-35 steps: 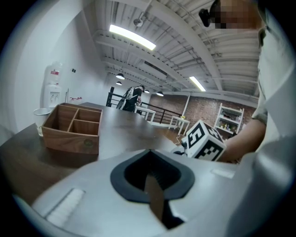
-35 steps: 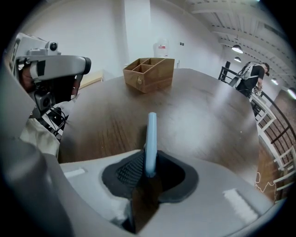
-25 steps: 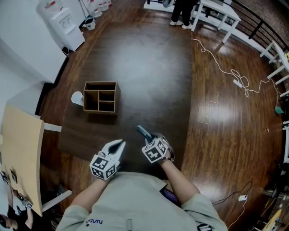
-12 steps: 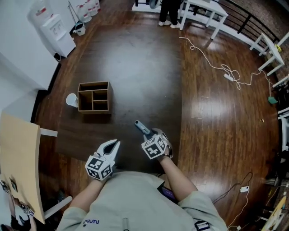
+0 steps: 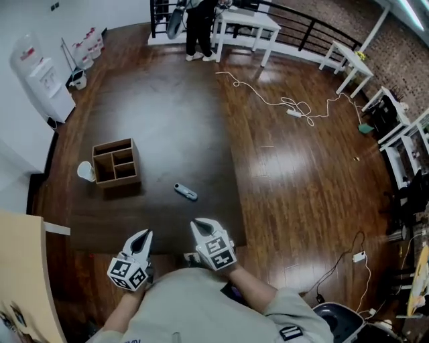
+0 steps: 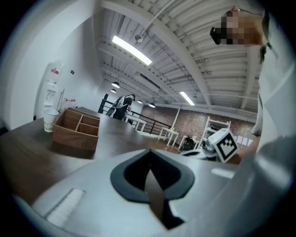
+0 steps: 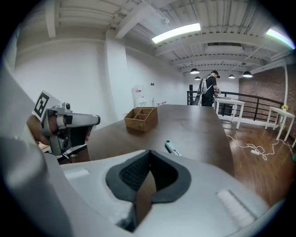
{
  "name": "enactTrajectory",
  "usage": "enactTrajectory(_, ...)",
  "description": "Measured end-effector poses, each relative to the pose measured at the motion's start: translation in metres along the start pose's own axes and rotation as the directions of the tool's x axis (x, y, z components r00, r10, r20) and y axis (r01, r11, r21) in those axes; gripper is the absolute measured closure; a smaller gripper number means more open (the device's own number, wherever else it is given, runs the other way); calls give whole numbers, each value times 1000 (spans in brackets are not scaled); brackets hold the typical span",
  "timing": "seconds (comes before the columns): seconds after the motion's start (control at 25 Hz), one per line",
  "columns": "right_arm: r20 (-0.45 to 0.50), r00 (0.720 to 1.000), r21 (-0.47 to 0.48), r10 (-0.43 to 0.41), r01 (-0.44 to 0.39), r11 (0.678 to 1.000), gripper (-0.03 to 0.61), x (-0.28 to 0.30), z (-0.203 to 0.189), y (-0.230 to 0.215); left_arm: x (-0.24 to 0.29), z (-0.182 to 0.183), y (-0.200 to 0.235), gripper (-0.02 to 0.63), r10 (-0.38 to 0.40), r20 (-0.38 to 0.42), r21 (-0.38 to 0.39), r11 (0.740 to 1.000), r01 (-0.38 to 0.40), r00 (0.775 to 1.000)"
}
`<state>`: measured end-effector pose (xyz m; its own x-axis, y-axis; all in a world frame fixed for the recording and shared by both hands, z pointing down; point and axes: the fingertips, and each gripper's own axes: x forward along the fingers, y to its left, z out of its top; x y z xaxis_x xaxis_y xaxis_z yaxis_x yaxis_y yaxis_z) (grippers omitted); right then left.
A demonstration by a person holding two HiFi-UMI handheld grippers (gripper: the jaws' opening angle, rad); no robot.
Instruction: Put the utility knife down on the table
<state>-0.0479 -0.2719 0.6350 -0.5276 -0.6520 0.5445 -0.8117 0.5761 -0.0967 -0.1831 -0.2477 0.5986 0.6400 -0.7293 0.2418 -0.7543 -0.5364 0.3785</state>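
The grey-blue utility knife (image 5: 186, 192) lies flat on the dark table (image 5: 167, 120), apart from both grippers; in the right gripper view the knife (image 7: 172, 148) rests just beyond the jaws. My right gripper (image 5: 200, 225) is drawn back near the table's front edge, shut, with nothing between its jaws (image 7: 149, 153). My left gripper (image 5: 146, 234) hovers to its left by my body, its jaws (image 6: 149, 152) closed on nothing. The left gripper (image 7: 69, 122) also shows at the left of the right gripper view.
A wooden compartment box (image 5: 115, 163) stands at the table's left with a paper cup (image 5: 86, 171) beside it. A water dispenser (image 5: 41, 77) is against the wall. White tables (image 5: 244, 23), a person (image 5: 200, 20) and a floor cable (image 5: 281, 107) lie beyond.
The right gripper let go of the knife, which now lies on the table, then pulled back toward my body and shut. The left gripper drew back too.
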Motion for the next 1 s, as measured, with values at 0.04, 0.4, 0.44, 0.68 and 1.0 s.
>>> enactTrajectory(0.04, 11, 1000, 7, -10, 10, 1000, 577, -8, -3, 9, -8, -2, -5, 612, -9, -2, 11, 1000, 9, 1000)
enactTrajectory(0.4, 192, 972, 75, -136, 124, 989, 577, -101, -6, 102, -116, -22, -61, 612, -91, 26, 45, 995, 89, 996)
enactTrajectory(0.44, 201, 968, 84, -153, 139, 987, 577, -114, -11, 112, -126, -28, -70, 612, -109, 25, 45, 993, 107, 994)
enactTrajectory(0.68, 217, 946, 139, -242, 216, 966, 577, -200, -43, 160, -180, -51, -145, 612, -251, -10, 86, 964, 251, 968)
enactTrajectory(1.0, 275, 901, 130, -337, 312, 941, 577, -282, -48, 179, -209, -51, -209, 612, -366, 11, 119, 925, 362, 931)
